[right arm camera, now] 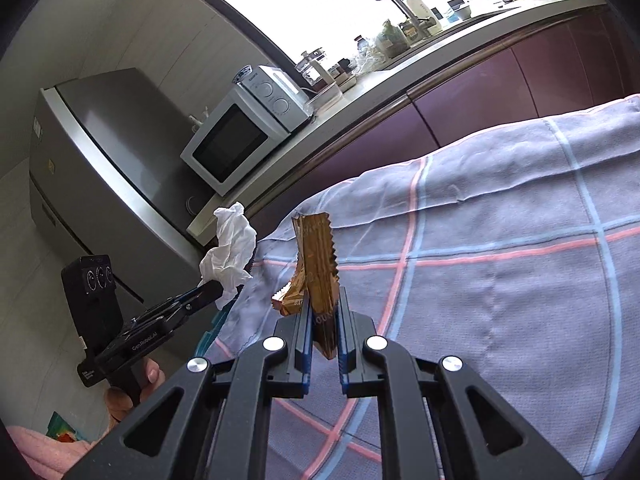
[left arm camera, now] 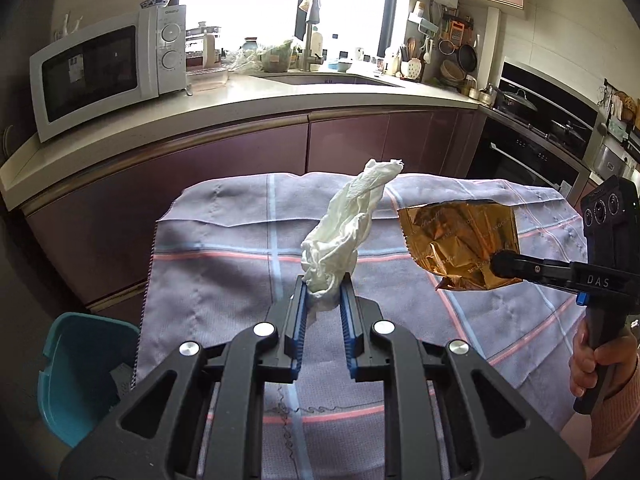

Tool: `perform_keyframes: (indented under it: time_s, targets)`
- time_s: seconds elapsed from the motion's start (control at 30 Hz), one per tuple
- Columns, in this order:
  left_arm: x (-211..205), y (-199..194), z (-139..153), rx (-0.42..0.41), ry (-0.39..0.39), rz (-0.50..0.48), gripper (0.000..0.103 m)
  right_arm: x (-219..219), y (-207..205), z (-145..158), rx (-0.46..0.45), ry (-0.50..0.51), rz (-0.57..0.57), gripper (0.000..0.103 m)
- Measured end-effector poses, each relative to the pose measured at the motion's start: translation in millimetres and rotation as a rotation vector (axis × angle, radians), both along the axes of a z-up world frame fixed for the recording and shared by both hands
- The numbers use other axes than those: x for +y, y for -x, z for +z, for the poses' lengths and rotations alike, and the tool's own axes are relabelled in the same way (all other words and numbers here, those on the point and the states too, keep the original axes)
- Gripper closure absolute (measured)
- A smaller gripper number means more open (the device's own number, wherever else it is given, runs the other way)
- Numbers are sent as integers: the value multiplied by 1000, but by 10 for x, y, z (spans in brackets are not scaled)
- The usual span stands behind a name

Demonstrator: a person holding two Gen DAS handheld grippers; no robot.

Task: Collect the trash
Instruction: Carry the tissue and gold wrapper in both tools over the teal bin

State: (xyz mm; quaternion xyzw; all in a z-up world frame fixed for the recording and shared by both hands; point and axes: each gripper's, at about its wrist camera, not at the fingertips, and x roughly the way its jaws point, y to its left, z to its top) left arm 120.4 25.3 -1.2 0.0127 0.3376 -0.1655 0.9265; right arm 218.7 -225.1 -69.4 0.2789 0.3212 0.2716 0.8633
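A crumpled white tissue (left arm camera: 344,236) stands up between the blue pads of my left gripper (left arm camera: 325,284), which is shut on it above the checked tablecloth (left arm camera: 224,280). The right wrist view shows the same tissue (right arm camera: 230,252) and the left gripper (right arm camera: 212,290) at the left. A shiny gold snack wrapper (right arm camera: 316,264) is pinched upright in my right gripper (right arm camera: 324,300), shut on it. In the left wrist view the wrapper (left arm camera: 460,248) hangs at the right, held by the right gripper (left arm camera: 505,265). A teal bin (left arm camera: 80,376) sits low beside the table's left edge.
Purple cabinets and a pale counter (left arm camera: 240,100) with a white microwave (left arm camera: 104,72) and sink run behind the table. An oven (left arm camera: 532,160) is at the right, a steel fridge (right arm camera: 100,168) at the left. A person's hand (left arm camera: 592,360) grips the right handle.
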Motion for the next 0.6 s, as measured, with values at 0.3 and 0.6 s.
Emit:
perform_keyframes:
  time_s: [0.3, 0.6]
  targets:
    - [574, 419, -63, 7, 5, 92, 87, 553, 67, 63, -4, 10, 106, 94]
    - [1097, 749, -62, -12, -5, 207, 87, 1106, 7, 144, -13, 22, 214, 94]
